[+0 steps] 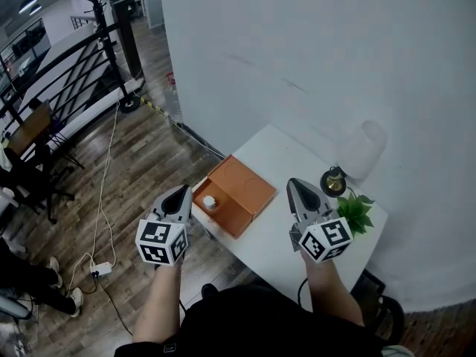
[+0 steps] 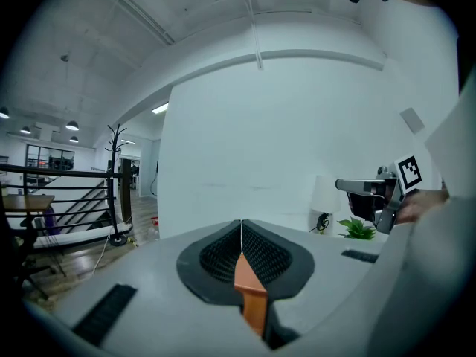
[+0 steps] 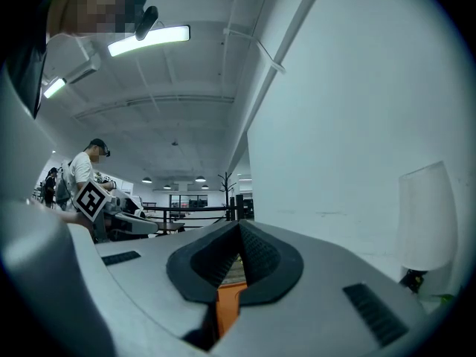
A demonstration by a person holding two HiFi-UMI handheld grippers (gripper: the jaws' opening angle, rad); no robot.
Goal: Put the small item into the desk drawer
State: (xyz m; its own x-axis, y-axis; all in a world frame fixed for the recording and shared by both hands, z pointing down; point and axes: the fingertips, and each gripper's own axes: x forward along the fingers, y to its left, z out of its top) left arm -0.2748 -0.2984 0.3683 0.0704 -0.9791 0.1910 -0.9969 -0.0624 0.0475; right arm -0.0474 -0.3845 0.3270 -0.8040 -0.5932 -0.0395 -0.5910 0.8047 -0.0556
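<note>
Left gripper (image 1: 178, 197): jaws pressed together, nothing between them, held just left of the open orange drawer (image 1: 245, 187). Small white item (image 1: 210, 201) sits inside the drawer, at its left corner. Right gripper (image 1: 299, 190): jaws pressed together, empty, over the white desk (image 1: 271, 155), near the plant (image 1: 355, 213).

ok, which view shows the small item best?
Head view: the small white item sits in the open orange drawer, seen clearly from above. Neither gripper view shows the item at all.

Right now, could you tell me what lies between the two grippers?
The open orange drawer, holding a small white item, as the head view shows.
</note>
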